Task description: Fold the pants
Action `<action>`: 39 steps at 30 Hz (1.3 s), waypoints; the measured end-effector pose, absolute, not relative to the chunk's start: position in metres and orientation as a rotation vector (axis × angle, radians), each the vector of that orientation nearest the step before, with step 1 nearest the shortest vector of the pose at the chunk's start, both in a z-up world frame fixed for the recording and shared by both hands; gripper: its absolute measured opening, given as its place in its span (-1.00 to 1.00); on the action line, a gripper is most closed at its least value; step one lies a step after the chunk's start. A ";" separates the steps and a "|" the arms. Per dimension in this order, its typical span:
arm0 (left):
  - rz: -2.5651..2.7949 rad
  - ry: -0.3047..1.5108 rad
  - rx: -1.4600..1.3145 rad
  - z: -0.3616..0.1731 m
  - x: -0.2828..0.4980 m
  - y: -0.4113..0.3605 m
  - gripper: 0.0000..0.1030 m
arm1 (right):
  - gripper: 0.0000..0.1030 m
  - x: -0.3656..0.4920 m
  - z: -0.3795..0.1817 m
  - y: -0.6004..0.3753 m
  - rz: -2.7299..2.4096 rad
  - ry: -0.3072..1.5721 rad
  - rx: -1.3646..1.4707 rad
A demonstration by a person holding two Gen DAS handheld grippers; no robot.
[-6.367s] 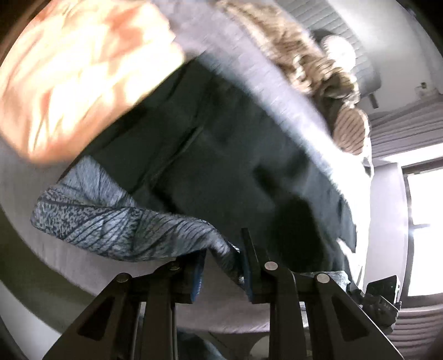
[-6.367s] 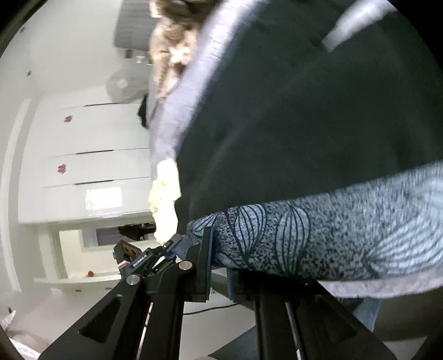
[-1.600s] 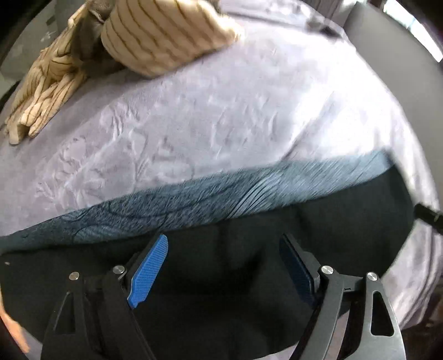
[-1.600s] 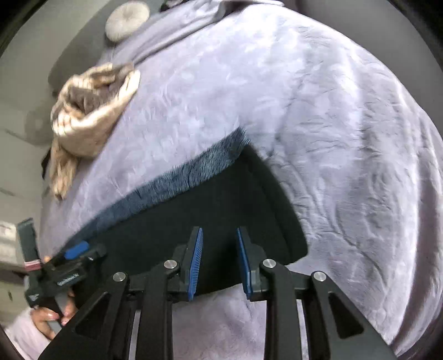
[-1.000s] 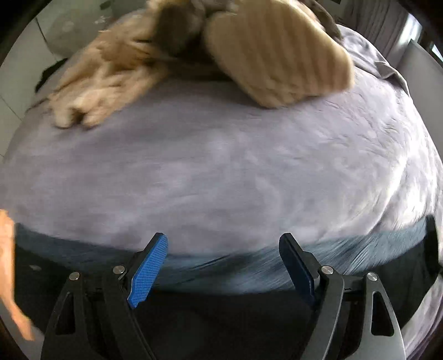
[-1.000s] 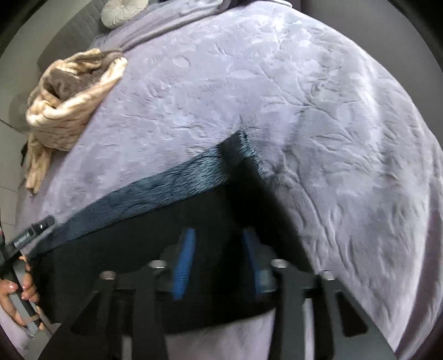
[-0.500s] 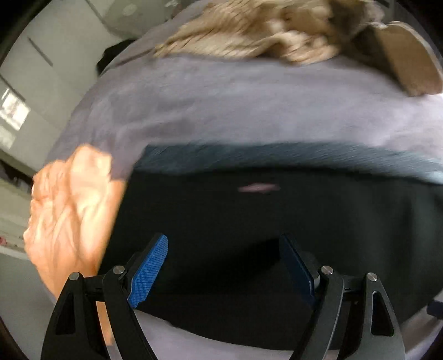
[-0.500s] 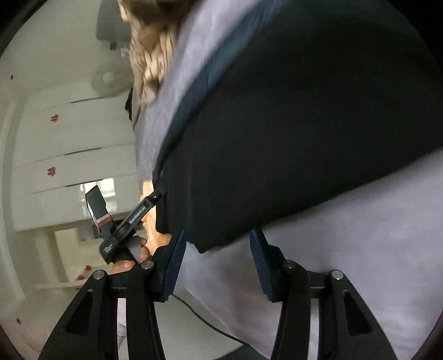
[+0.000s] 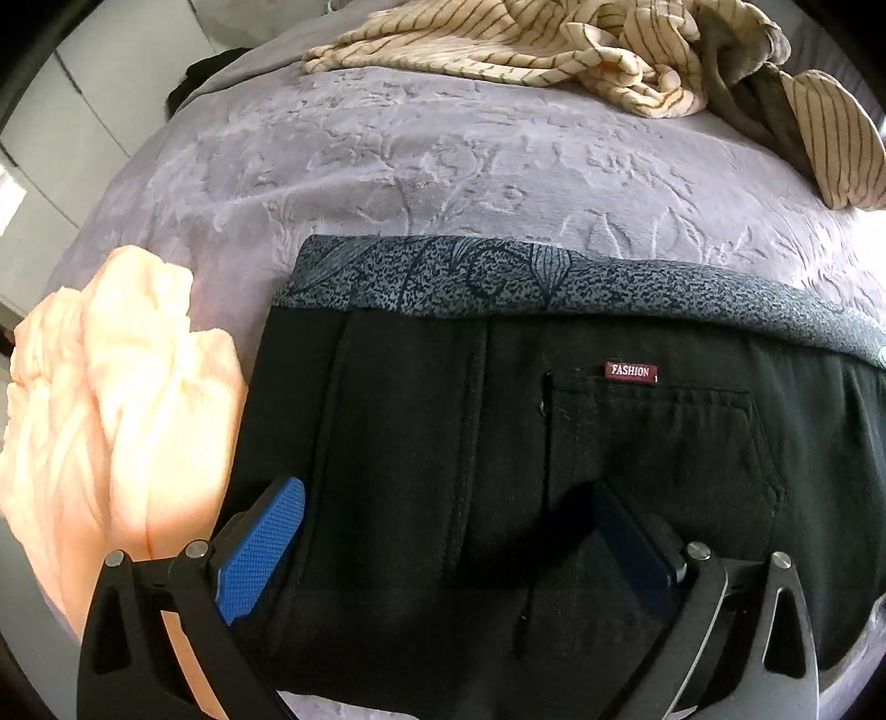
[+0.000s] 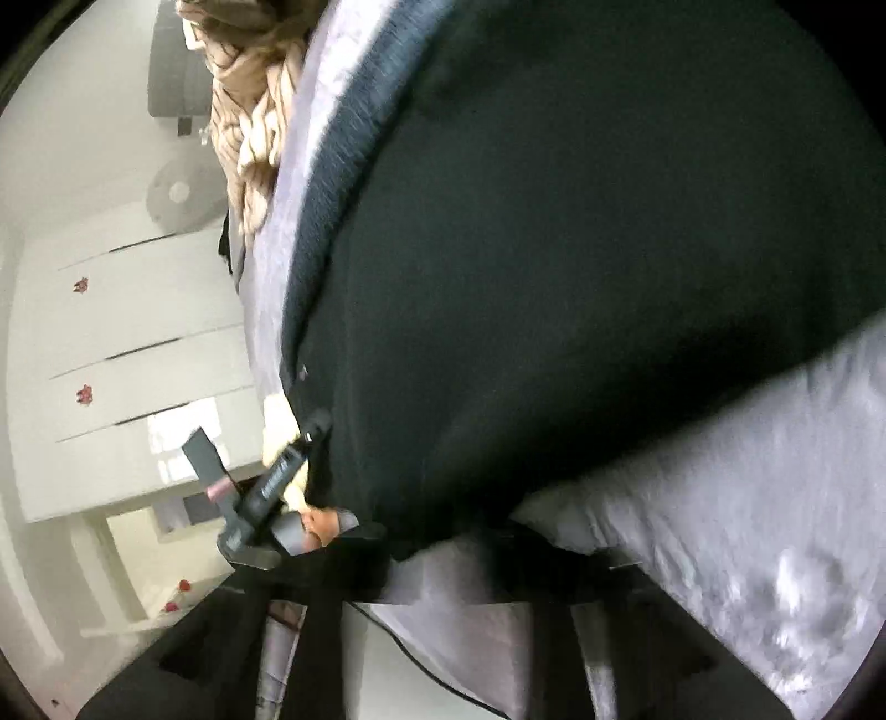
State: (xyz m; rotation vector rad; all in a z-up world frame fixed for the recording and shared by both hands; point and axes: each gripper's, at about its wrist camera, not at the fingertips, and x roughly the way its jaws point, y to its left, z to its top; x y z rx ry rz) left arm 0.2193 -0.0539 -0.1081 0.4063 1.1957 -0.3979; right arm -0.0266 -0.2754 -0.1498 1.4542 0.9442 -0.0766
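Black pants (image 9: 554, 471) with a grey patterned waistband (image 9: 498, 277) and a red FASHION tag lie flat on the purple bedspread (image 9: 443, 149). My left gripper (image 9: 448, 537) is open, its blue pads spread just above the pants near their left edge. My right gripper (image 10: 443, 559) is open at the pants' (image 10: 581, 249) near edge; the view is blurred and its fingers show as dark shapes either side of the hem. The left gripper's body (image 10: 266, 487) shows in the right wrist view beside the pants.
A peach garment (image 9: 111, 415) lies bunched left of the pants. A cream striped garment (image 9: 609, 50) is heaped at the far side of the bed. White cupboards (image 10: 111, 332) stand beyond the bed's edge.
Both grippers let go of the waistband and laid the pants flat. In the last second the left gripper swung down over the pants' left side and the right gripper opened at the near edge.
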 end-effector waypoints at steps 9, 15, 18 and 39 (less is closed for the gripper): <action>-0.420 1.178 0.427 -0.112 0.224 -0.055 1.00 | -0.44 -0.045 -0.147 -0.266 -0.024 1.024 1.390; -0.423 1.177 0.435 -0.113 0.224 -0.056 1.00 | 0.28 -0.041 -0.160 -0.264 0.016 0.917 1.433; -0.427 1.173 0.447 -0.113 0.223 -0.057 1.00 | 0.18 -0.037 -0.168 -0.275 -0.009 0.851 1.522; -0.730 1.134 0.529 -0.077 0.108 -0.120 1.00 | -0.73 -0.020 -0.078 -0.292 -0.115 1.118 0.849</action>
